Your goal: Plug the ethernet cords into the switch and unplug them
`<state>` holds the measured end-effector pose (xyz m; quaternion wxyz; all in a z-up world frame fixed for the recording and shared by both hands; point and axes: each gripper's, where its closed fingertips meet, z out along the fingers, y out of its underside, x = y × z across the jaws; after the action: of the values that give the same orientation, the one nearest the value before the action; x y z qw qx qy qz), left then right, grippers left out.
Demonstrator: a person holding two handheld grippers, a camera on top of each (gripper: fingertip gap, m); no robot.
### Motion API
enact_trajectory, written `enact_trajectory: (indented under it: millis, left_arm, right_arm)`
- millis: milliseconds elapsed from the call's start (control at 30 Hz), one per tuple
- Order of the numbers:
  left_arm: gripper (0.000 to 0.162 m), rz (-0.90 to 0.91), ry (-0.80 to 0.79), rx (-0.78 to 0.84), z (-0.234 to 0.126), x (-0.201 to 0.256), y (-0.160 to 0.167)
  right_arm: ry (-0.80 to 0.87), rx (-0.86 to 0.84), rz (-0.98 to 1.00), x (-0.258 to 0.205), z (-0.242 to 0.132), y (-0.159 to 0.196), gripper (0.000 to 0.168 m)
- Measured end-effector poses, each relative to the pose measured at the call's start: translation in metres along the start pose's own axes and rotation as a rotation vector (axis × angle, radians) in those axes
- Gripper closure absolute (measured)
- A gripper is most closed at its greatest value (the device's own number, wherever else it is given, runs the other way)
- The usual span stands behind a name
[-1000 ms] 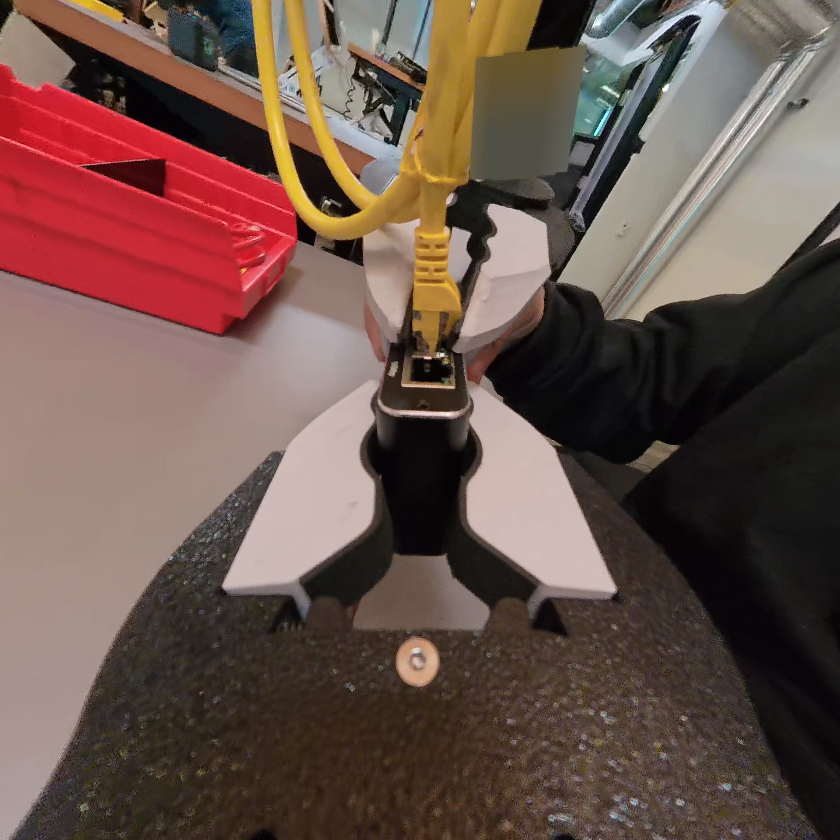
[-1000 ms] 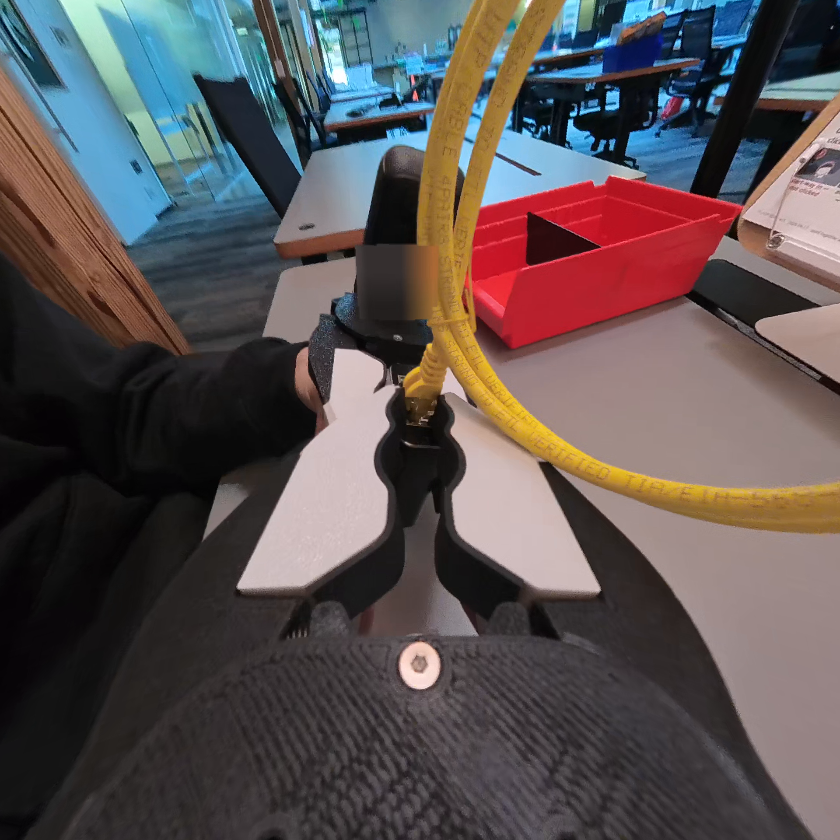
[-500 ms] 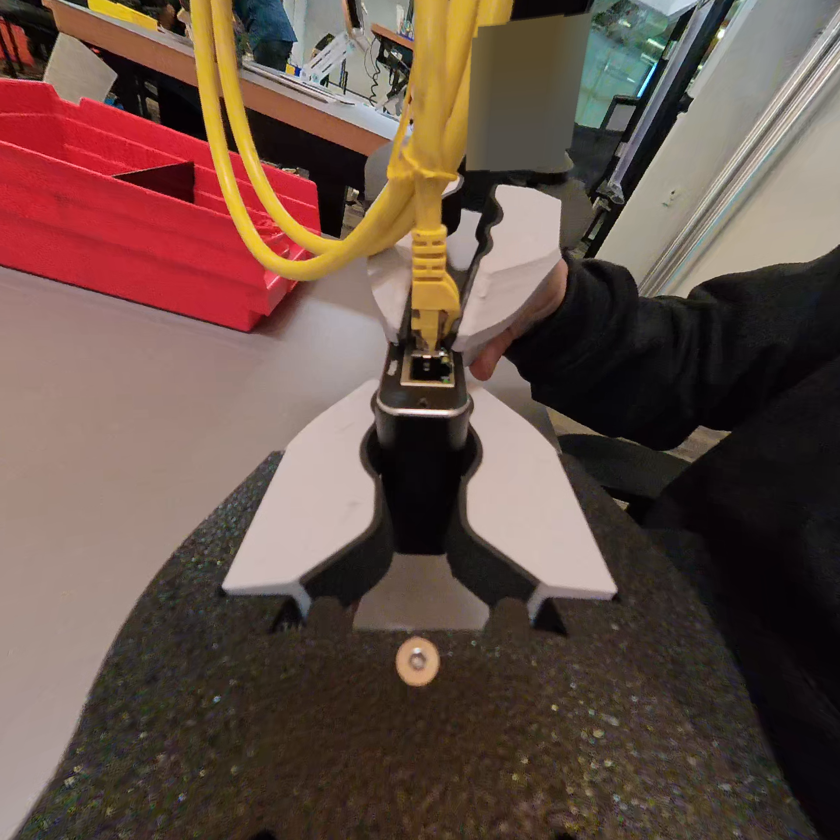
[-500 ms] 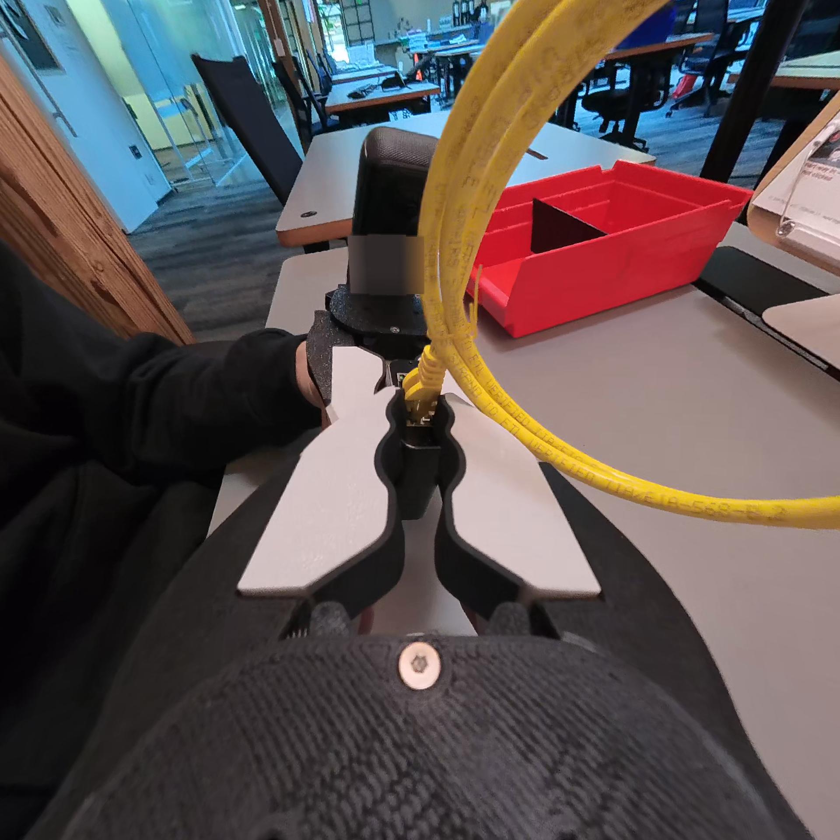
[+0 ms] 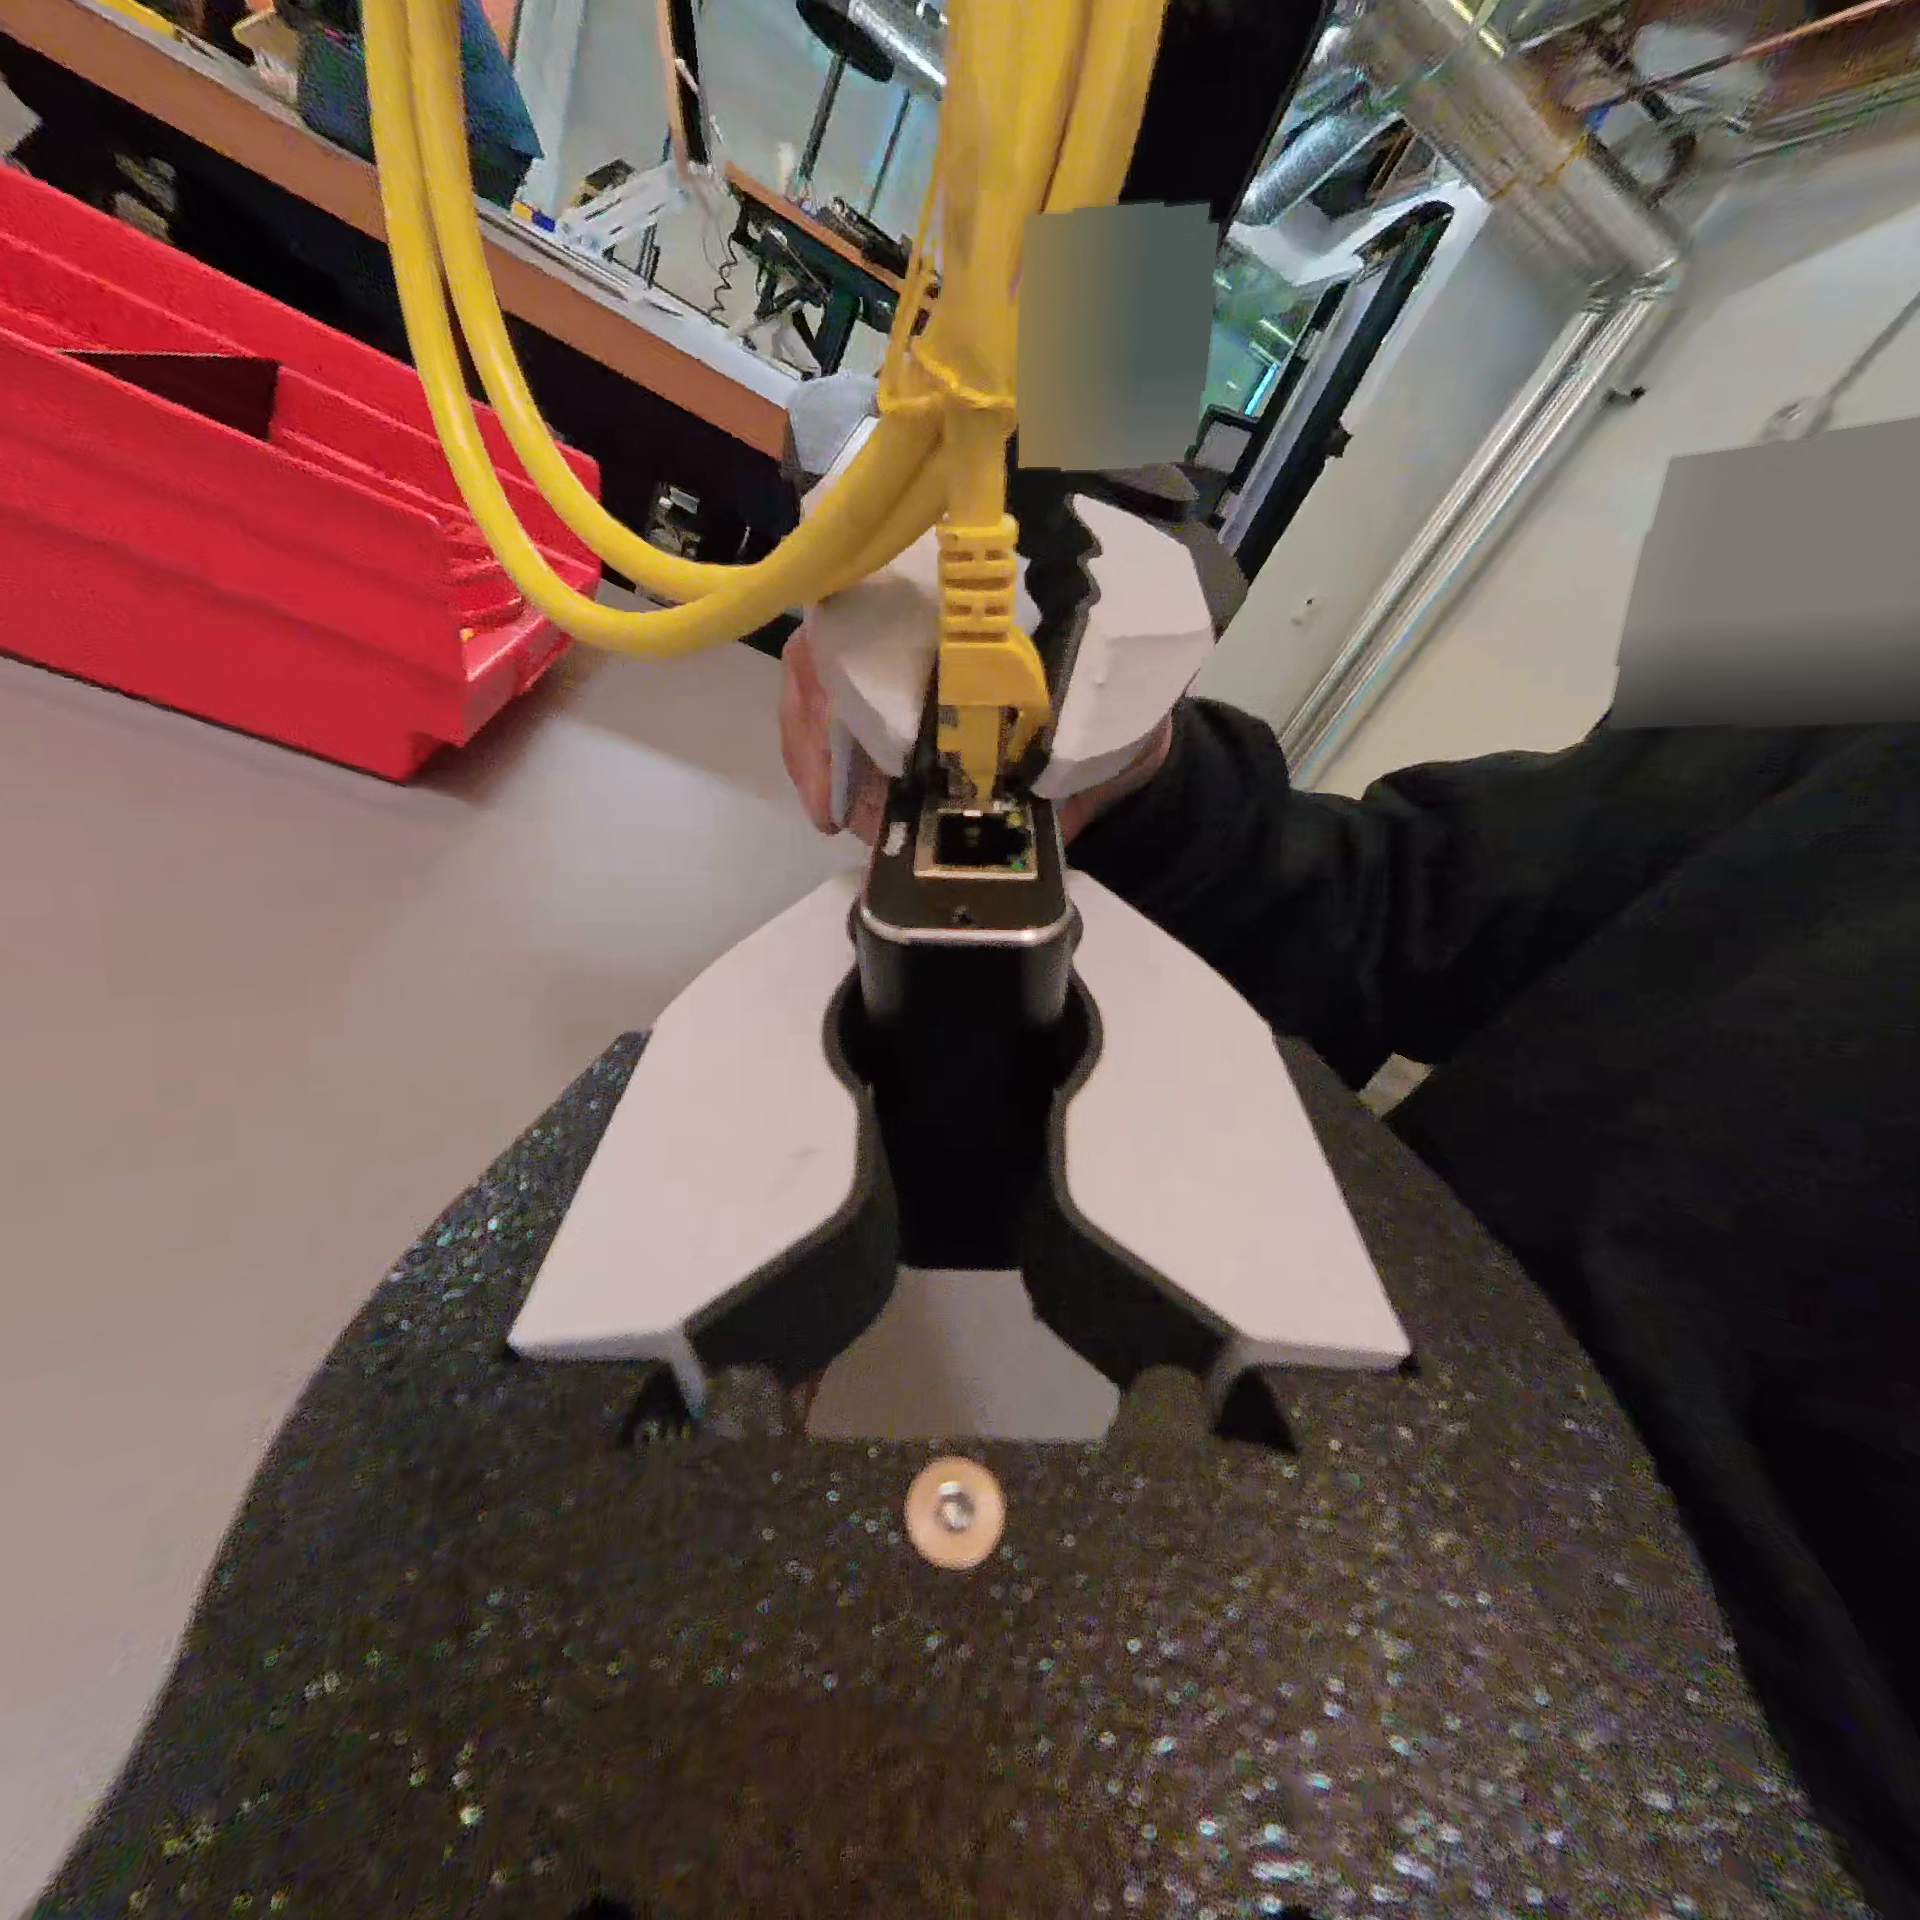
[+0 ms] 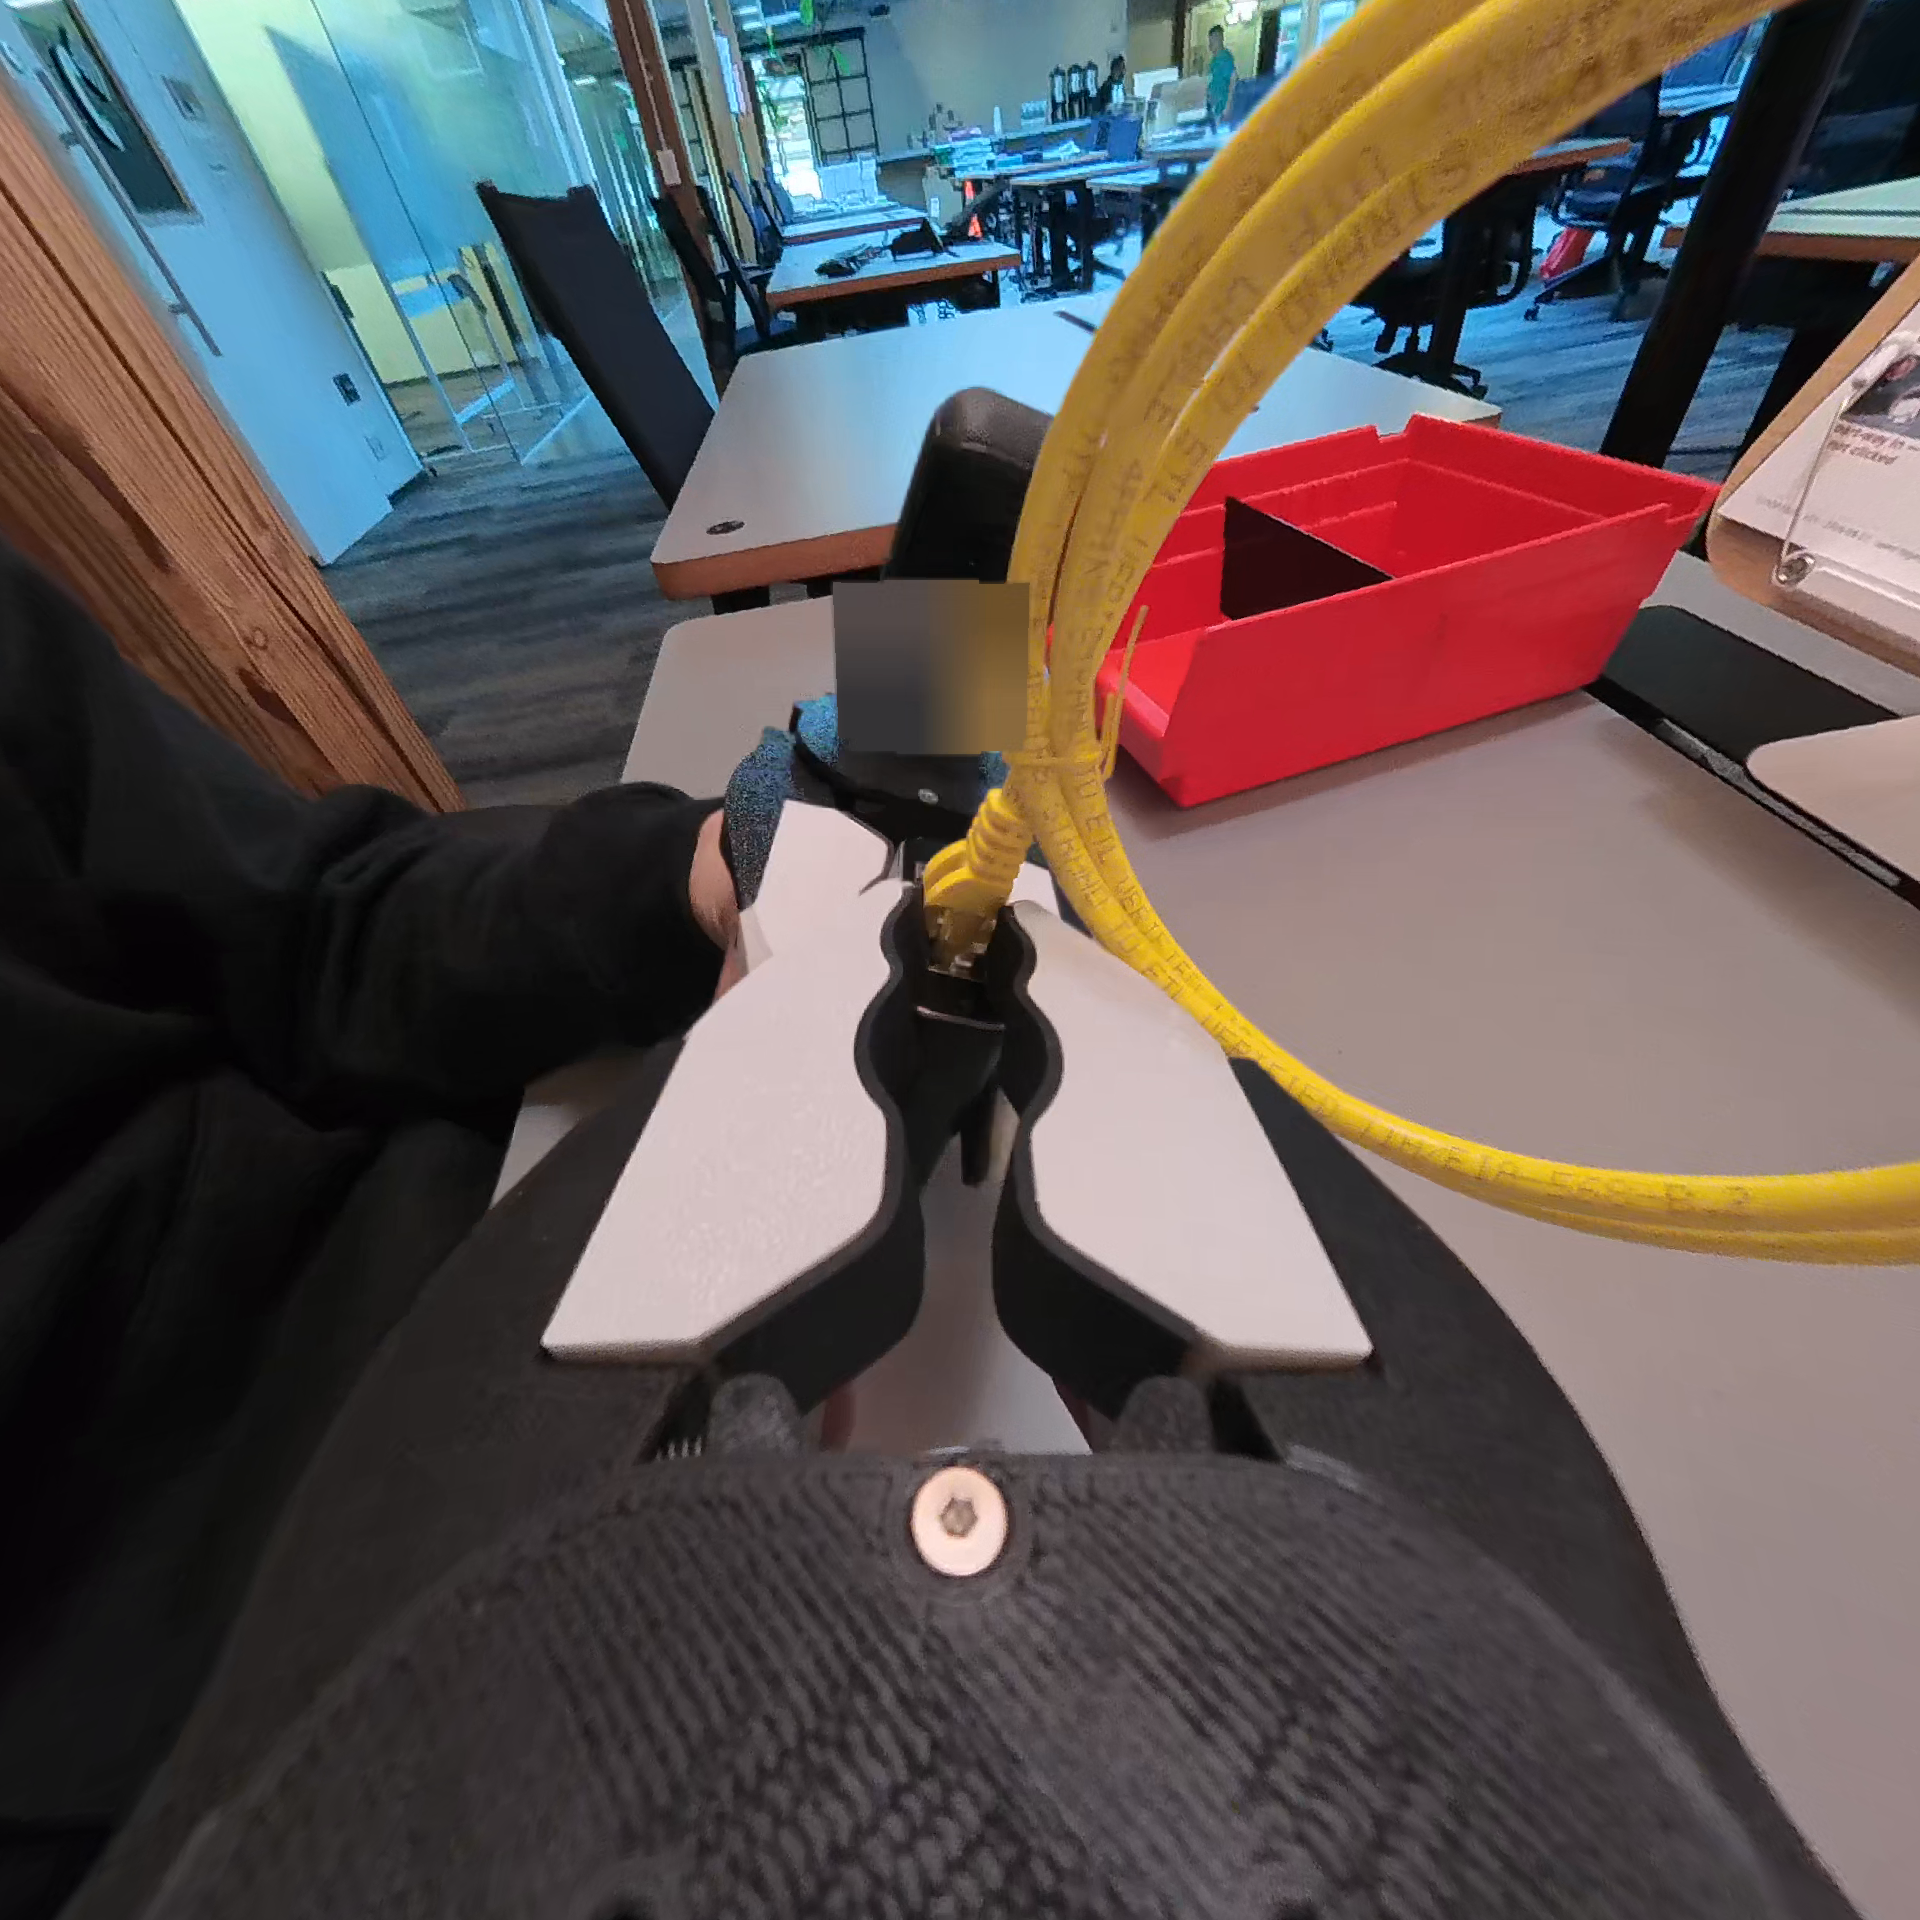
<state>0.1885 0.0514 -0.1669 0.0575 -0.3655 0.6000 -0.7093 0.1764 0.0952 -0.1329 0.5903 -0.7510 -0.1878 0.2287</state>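
In the left wrist view my left gripper [image 5: 961, 935] is shut on a slim black switch [image 5: 961, 1039], whose ethernet port [image 5: 971, 844] faces away from me and looks empty. My right gripper [image 5: 971, 748] faces it, shut on the yellow ethernet plug [image 5: 982, 665]. The plug's tip touches the port's far rim. The coiled yellow cord [image 5: 468, 364] loops up and left. In the right wrist view my right gripper [image 6: 956, 925] pinches the plug [image 6: 982, 862]. The switch [image 6: 945, 1049] shows through the gap between its fingers, and the cord [image 6: 1143, 416] arcs right.
A red bin [image 5: 208, 540] with a black divider stands on the grey table [image 5: 312, 987]; it also shows in the right wrist view [image 6: 1351, 665]. A person's black sleeves [image 5: 1455, 935] [image 6: 416, 935] hold both grippers. A dark mat [image 6: 1725, 686] and a clipboard [image 6: 1849, 499] lie at the right. Spacing between my two grippers at the tips: around 5 cm.
Both grippers have shifted and tilted together, and the cord loop has swung. The plug tip stays at the port's rim; both grips are unchanged.
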Motion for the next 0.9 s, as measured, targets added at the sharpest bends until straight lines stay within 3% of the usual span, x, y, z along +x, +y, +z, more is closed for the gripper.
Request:
enact_trajectory:
  millis: [233, 433, 600, 667, 900]
  left_arm:
    - [0.134, 0.163, -0.175, -0.114, -0.003, -0.016, 0.010]
    - [0.135, 0.301, -0.260, -0.126, -0.007, -0.013, -0.003]
    - [0.135, 0.442, -0.466, -0.133, -0.021, -0.027, -0.016]
    - [0.135, 0.413, -0.473, -0.071, -0.026, -0.025, -0.025]
    - [0.135, 0.424, -0.422, 0.028, -0.034, -0.015, -0.036]
  right_arm:
    - [-0.024, 0.000, 0.022, 0.000, -0.001, 0.010, 0.154]
    - [-0.078, 0.196, 0.033, -0.007, -0.005, -0.001, 0.154]
    - [-0.034, 0.259, -0.015, -0.001, 0.000, -0.006, 0.141]
    - [-0.050, 0.256, -0.019, -0.002, 0.001, -0.008, 0.131]
    - [-0.064, 0.266, -0.024, -0.008, 0.002, -0.010, 0.140]
